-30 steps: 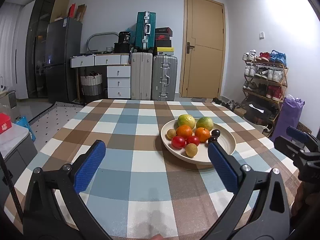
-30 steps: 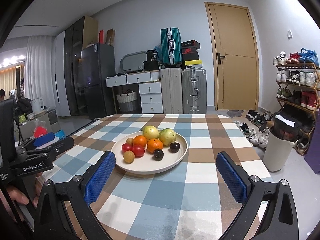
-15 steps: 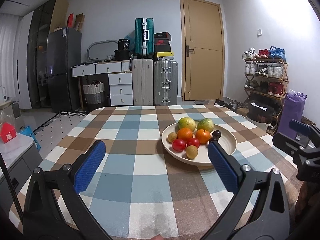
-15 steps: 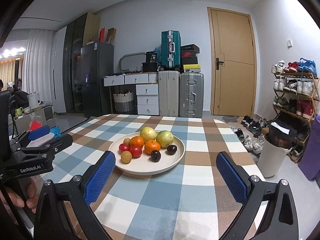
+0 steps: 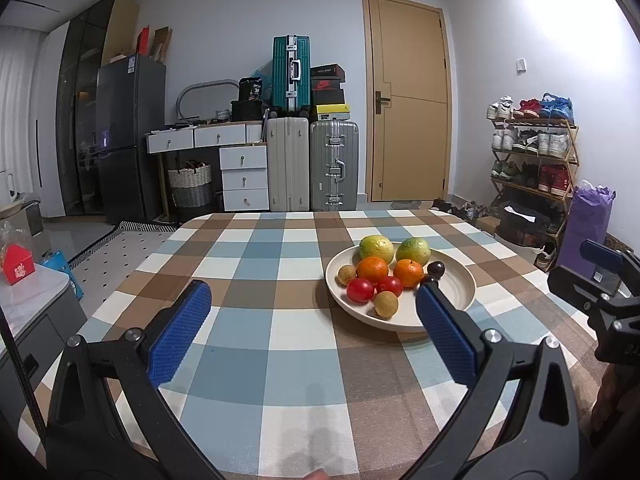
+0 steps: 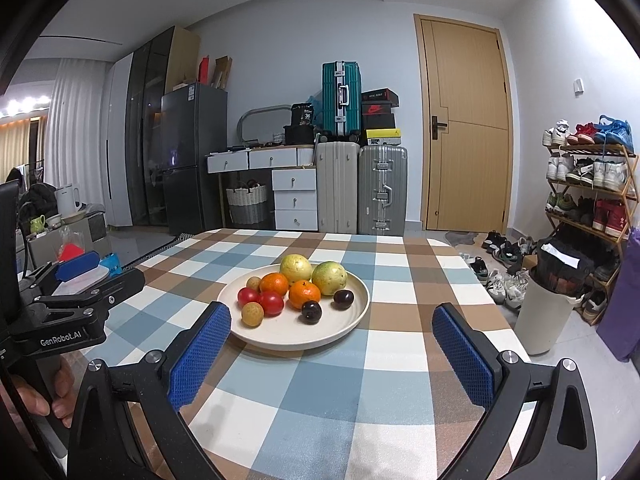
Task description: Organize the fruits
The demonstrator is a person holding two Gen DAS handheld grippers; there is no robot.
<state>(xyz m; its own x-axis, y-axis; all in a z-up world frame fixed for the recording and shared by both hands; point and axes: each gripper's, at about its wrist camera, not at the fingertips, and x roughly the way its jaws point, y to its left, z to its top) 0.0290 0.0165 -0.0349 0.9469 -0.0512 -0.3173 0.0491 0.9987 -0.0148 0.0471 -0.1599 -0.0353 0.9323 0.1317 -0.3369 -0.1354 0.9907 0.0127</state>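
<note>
A cream plate (image 5: 460, 288) (image 6: 352, 320) sits on the checked tablecloth and holds several fruits: two green-yellow guavas (image 5: 376, 249) (image 6: 296, 268), two oranges (image 5: 372, 269) (image 6: 305, 294), two red tomatoes (image 5: 360, 289) (image 6: 271, 303), small tan longans (image 5: 386, 304) (image 6: 253, 313) and two dark plums (image 5: 436, 269) (image 6: 311, 312). My left gripper (image 5: 312, 308) is open and empty, above the table, short of the plate. My right gripper (image 6: 332, 336) is open and empty, just short of the plate's near rim. Each gripper shows at the edge of the other's view.
The table (image 5: 256, 264) carries a brown, blue and white checked cloth. Beyond it stand suitcases (image 5: 312, 168), a drawer desk, a dark fridge (image 5: 128, 136), a door and a shoe rack (image 5: 532, 160). A white bin (image 6: 544, 320) stands right of the table.
Both views have tilted slightly, so the plate sits a little lower in the frames. Both grippers stay open and empty.
</note>
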